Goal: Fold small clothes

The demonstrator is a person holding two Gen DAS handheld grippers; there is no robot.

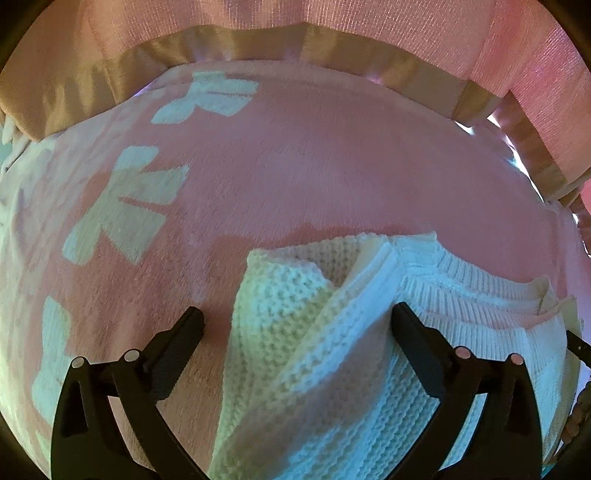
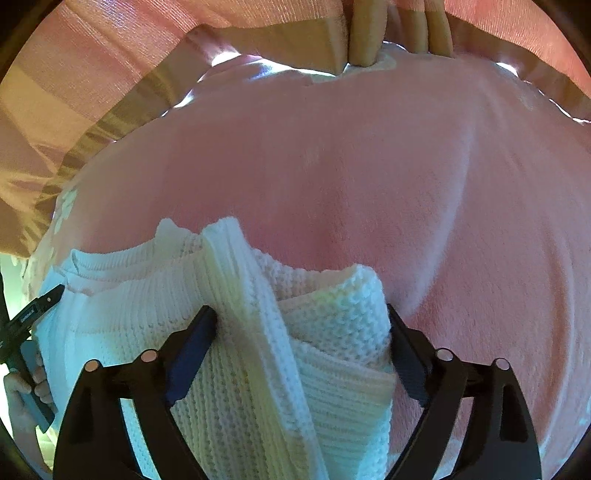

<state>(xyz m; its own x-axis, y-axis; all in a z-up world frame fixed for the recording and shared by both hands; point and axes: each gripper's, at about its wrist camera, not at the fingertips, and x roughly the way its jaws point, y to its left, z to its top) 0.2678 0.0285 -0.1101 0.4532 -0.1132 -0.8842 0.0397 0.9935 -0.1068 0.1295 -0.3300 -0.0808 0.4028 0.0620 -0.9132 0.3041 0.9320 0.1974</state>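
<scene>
**Both grippers let go over the white knitted top**

The left gripper [image 1: 295,325] points down at a soft pink blanket [image 1: 332,166]. Its two black fingers are spread wide apart. A folded flap of the white knitted top [image 1: 280,332] lies between them, but the fingers do not squeeze it. The finger on one side [image 1: 177,354] sits over bare pink blanket. The other finger [image 1: 417,350] sits on the ribbed part of the top. The gripper is let go and holds nothing.

The right gripper [image 2: 301,332] is also spread wide. The white knitted top [image 2: 258,350] lies right under it and between its fingers. One finger [image 2: 192,354] rests on the ribbed knit, and the other finger [image 2: 406,354] sits at the edge of the folded flap, just beside the pink blanket [image 2: 351,166]. It does not pinch the top either.

The top is bunched up, with a thick ribbed band [image 2: 229,273] running up past the fingers.

Beyond the left gripper, off to one side, the blanket has pale flower shapes [image 1: 125,203] on it. Far beyond both grippers hangs a pink curtain [image 1: 332,22] with a shiny tan edge [image 1: 240,44].

At the far side of the right wrist view, a hand [image 2: 22,398] holds the other gripper.
</scene>
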